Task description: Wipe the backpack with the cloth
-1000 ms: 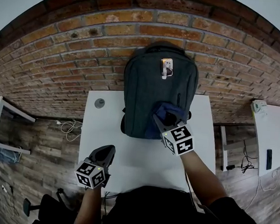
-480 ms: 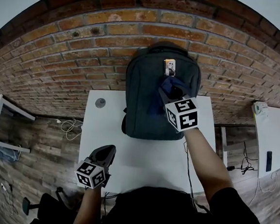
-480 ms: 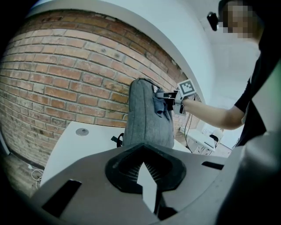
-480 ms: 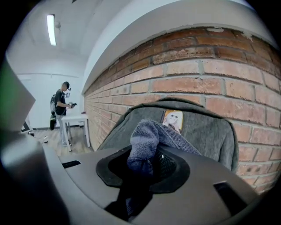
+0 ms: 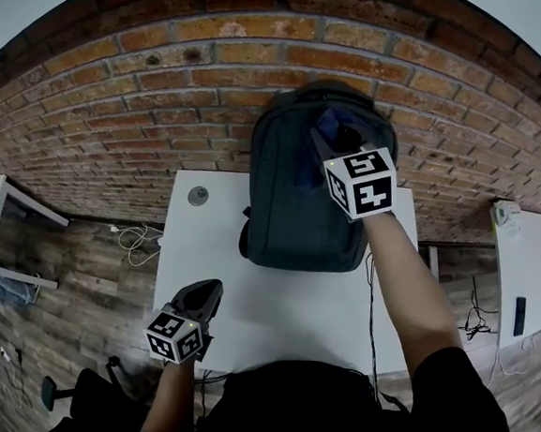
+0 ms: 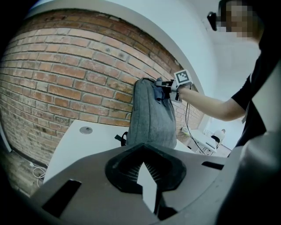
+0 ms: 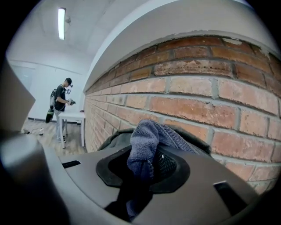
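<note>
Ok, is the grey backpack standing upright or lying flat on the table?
Upright: the grey fabric backpack stands on its base on the white table.

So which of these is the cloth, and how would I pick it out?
Find the brick wall, then the grey backpack standing upright against it on the white table. At the backpack's top, the right hand-held gripper is shut on a bunched cloth. It is the only soft blue thing there, set against grey fabric and red brick.
</note>
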`<action>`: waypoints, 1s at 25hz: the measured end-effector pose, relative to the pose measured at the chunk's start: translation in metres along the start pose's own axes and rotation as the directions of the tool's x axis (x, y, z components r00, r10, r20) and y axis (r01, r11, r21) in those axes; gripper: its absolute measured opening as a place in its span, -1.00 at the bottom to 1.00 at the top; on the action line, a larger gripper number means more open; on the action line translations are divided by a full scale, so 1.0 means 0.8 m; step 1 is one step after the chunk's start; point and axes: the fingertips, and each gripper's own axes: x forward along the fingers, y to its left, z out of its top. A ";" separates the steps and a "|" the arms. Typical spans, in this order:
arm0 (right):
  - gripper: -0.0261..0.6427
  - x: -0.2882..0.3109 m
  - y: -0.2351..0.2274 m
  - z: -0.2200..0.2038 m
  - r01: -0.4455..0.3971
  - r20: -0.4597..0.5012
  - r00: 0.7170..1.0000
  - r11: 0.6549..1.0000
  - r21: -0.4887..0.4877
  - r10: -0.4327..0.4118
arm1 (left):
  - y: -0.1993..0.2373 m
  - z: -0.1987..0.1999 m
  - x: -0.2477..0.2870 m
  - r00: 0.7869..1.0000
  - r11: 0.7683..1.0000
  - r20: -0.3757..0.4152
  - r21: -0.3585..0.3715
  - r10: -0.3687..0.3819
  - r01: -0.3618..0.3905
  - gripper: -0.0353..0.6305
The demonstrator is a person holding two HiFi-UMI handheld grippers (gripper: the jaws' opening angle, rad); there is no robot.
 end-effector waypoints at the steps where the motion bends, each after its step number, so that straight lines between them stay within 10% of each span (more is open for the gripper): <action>1: -0.62 0.004 0.000 0.007 -0.005 0.006 1.000 1.000 -0.012 0.005 | 0.001 0.000 -0.001 1.000 1.000 0.001 -0.001 0.002 -0.002 -0.90; 25: -0.62 0.020 0.102 -0.049 -0.176 -0.088 0.980 0.984 0.007 0.176 | -0.001 -0.001 -0.021 1.000 1.000 0.018 0.009 0.001 -0.001 -0.90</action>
